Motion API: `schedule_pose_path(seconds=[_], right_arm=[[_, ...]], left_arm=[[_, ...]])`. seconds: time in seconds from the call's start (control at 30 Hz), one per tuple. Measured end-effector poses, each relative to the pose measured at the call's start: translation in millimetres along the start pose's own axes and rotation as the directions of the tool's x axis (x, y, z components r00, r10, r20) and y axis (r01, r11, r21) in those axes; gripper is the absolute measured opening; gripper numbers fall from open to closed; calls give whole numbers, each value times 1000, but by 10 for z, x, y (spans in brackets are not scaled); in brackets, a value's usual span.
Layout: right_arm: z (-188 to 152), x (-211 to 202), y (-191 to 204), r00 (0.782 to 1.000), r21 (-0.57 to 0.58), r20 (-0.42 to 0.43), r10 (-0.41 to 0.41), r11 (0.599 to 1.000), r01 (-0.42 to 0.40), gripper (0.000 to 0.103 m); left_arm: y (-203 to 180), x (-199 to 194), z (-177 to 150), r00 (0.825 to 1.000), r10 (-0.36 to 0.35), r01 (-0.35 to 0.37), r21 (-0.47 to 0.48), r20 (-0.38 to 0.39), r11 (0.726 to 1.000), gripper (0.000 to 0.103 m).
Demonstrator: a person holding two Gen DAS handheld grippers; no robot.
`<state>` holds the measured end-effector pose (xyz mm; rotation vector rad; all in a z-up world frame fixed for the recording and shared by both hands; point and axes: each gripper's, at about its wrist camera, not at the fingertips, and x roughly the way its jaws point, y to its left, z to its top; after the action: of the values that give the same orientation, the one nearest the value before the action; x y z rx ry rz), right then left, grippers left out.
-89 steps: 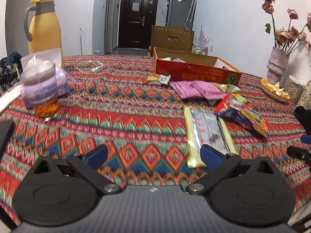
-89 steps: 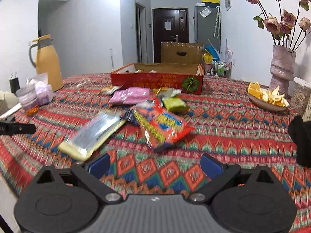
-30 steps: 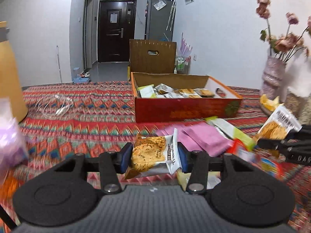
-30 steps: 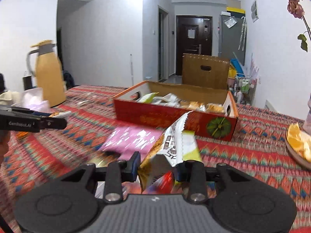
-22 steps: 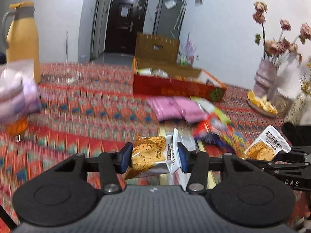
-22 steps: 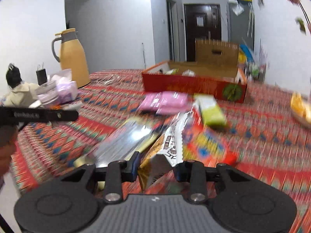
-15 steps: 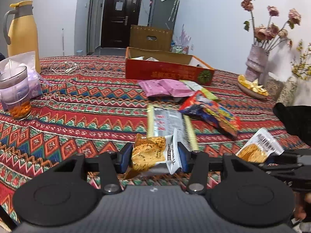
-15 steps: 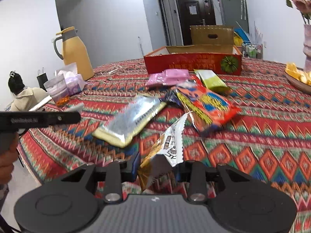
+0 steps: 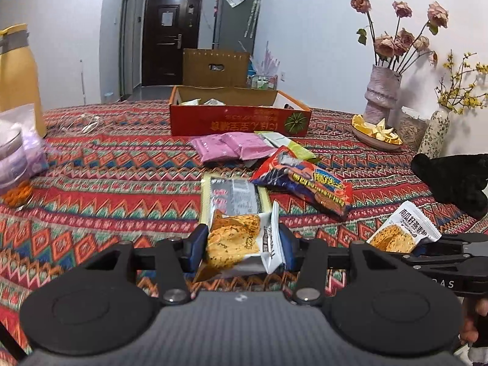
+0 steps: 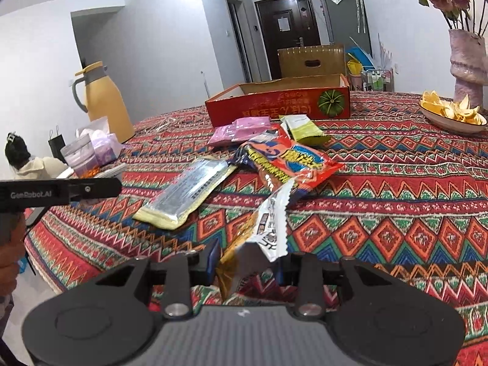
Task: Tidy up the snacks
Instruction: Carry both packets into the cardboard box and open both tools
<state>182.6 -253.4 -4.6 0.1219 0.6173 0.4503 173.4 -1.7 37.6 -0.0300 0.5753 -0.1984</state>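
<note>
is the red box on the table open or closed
Open: the red box has no lid over its top, its back flap stands upright, and snack packets show inside.

On the tabletop [image 9: 106, 183], loose snack packets [image 9: 302, 183] lie before the box [image 9: 238, 122]; a jug [image 10: 103, 100] stands far left, a vase [image 9: 381, 97] and dish [image 9: 375, 134] far right.

Table [image 9: 116, 183] covered with a patterned red cloth. At the far edge, an open red box [image 9: 241, 122] with some packets inside. Just before it, two pink packets [image 9: 231, 148] side by side and a green packet [image 9: 289, 145]. Nearer, a red-and-blue bag [image 9: 308, 183], partly over the pink and green ones, and a long silver-and-yellow packet [image 9: 235, 196] beside it. Toward the left edge, a yellow jug [image 10: 103, 100] and plastic bags [image 10: 91, 149]. Toward the right edge, a dish of peels [image 9: 376, 132] and a vase [image 9: 381, 94].
</note>
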Motion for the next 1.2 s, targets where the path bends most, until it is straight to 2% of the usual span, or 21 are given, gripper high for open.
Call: schedule_pose_path(seconds=[0.13, 0.27, 0.43, 0.53, 0.73, 0.9, 1.0, 1.07, 1.13, 1.2], right_arm=[[204, 76, -123, 1000, -2, 16, 15, 1000, -15, 34], [603, 217, -271, 999, -49, 41, 35, 998, -33, 34], [1354, 493, -505, 995, -112, 87, 40, 993, -30, 34], [1844, 759, -702, 992, -107, 115, 46, 994, -34, 34], [2636, 1488, -1047, 993, -93, 101, 61, 994, -51, 34], [3082, 2288, -1228, 1000, -94, 15, 19, 995, -18, 34], [3220, 2771, -1329, 998, -103, -61, -31, 994, 24, 34], [3269, 3097, -1355, 990, -128, -125, -70, 990, 53, 34], [3298, 3440, -1404, 973, -149, -204, -110, 986, 80, 34], [3323, 3684, -1460, 959, -122, -267, -97, 990, 67, 34]], left_arm=[[2, 195, 299, 999, -43, 43, 16, 21, 999, 48], [40, 488, 774, 995, -86, 85, 24, 51, 996, 48], [64, 942, 1533, 984, -124, 117, 59, 124, 991, 48], [73, 1286, 1914, 983, -115, 110, 47, 142, 993, 48], [112, 2089, 2518, 987, -116, 116, 9, 109, 993, 48], [173, 2816, 2813, 995, -92, 93, -32, 43, 995, 48], [188, 3285, 2906, 998, -67, 67, -32, -1, 997, 48], [210, 3650, 2948, 998, -35, 33, -40, -52, 999, 48], [258, 3998, 2953, 993, -15, 8, -62, -114, 998, 48], [316, 4246, 2946, 986, -23, 11, -72, -165, 997, 49]])
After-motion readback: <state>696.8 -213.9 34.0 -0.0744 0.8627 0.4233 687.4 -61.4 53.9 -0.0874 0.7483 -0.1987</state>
